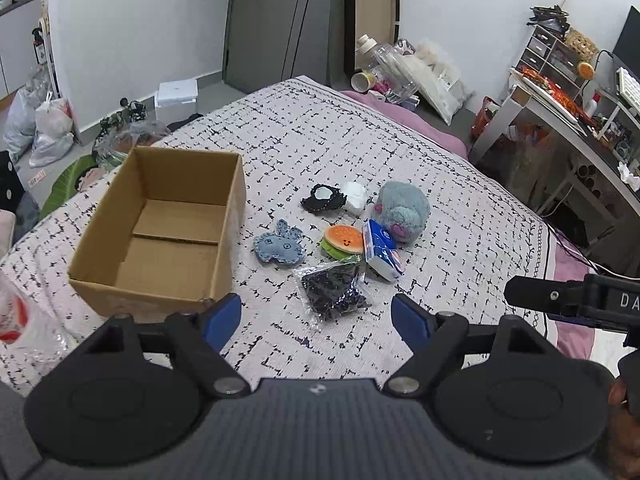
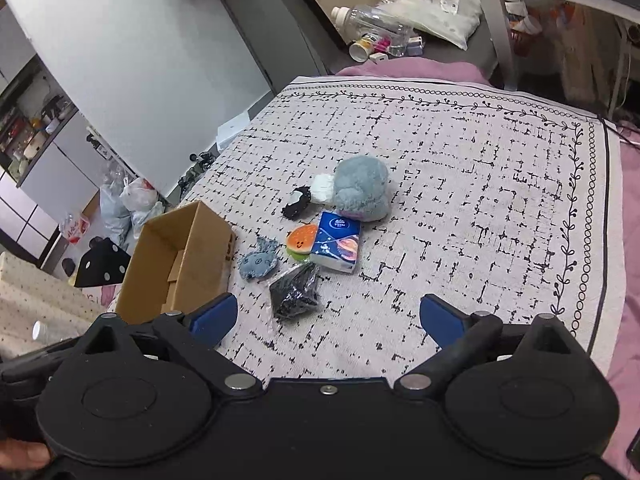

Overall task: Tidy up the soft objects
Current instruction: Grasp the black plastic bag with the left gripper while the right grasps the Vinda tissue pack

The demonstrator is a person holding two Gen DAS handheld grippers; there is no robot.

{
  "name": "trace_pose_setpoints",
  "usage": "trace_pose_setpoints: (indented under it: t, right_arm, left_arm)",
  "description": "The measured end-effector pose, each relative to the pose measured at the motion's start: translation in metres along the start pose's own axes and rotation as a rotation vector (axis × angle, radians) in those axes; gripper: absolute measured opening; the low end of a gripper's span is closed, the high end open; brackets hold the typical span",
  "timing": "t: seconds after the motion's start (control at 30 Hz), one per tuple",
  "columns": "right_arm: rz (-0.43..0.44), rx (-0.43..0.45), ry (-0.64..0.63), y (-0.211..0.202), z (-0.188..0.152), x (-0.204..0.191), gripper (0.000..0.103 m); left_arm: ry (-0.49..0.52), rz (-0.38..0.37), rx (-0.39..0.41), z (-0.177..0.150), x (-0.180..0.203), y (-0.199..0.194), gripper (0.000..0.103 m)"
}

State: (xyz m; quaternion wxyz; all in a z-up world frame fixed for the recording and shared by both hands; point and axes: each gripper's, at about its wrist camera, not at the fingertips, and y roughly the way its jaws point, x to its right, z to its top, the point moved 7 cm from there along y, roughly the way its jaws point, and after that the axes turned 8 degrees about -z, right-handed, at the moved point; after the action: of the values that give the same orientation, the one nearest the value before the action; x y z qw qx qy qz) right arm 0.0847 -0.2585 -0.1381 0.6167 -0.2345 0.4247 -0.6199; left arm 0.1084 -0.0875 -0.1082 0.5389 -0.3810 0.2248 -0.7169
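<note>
Soft items lie in a cluster on the bed: a blue felt bunny, a burger plush, a blue tissue pack, a grey-blue plush, a black-and-white felt piece, a white soft item and a clear bag of black stuff. An open cardboard box, with nothing inside, stands left of them. My left gripper is open above the bag's near side. My right gripper is open, just short of the bag.
The bed cover is white with black marks, over a pink sheet. A cluttered desk stands at the right. Bags lie on the floor at left. Bottles and packets sit beyond the bed's far end.
</note>
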Motion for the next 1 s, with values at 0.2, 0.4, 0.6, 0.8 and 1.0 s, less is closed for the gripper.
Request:
trace_pose_setpoints:
  t: [0.2, 0.4, 0.6, 0.8, 1.0]
  right_arm:
    - [0.004, -0.035, 0.034, 0.027, 0.002, 0.005, 0.090]
    - [0.048, -0.068, 0.094, 0.056, 0.004, 0.008, 0.082]
    - [0.063, -0.090, 0.115, 0.083, 0.012, 0.003, 0.082]
    - [0.077, -0.109, 0.143, 0.110, 0.017, 0.001, 0.082]
    - [0.081, -0.132, 0.166, 0.131, 0.020, 0.004, 0.082]
  left_arm:
    - [-0.029, -0.004, -0.017, 0.002, -0.004, 0.024, 0.076]
    - [-0.077, 0.019, -0.045, 0.001, -0.015, 0.052, 0.062]
    - [-0.127, 0.020, -0.083, 0.002, -0.023, 0.081, 0.058]
    - [-0.162, 0.026, -0.114, 0.002, -0.030, 0.108, 0.058]
    - [-0.192, 0.020, -0.139, 0.000, -0.035, 0.132, 0.058]
